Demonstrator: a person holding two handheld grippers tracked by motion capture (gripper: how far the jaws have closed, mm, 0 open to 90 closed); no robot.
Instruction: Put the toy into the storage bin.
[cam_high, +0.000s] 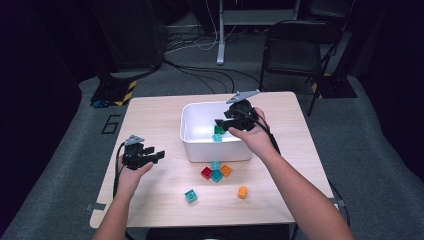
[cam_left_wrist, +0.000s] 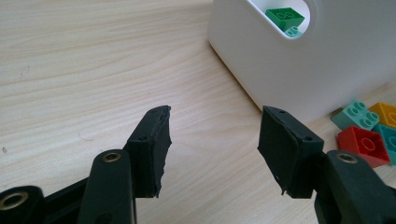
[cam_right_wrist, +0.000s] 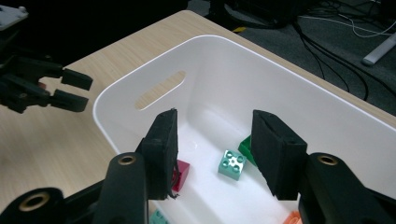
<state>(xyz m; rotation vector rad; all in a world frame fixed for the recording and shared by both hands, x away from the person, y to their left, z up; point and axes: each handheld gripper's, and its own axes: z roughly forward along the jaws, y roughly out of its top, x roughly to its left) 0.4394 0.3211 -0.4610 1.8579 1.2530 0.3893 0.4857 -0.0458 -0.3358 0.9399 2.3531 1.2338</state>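
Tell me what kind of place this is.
Likely a lab or studio set up for recording, not a home: a small wooden table on grey carpet, loose cables across the floor, a folding chair, dark surroundings.

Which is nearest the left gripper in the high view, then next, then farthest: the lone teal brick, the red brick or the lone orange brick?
From the left gripper:
1. Lone teal brick, toward the table's near edge.
2. Red brick, in the cluster before the white bin.
3. Lone orange brick, farthest right.
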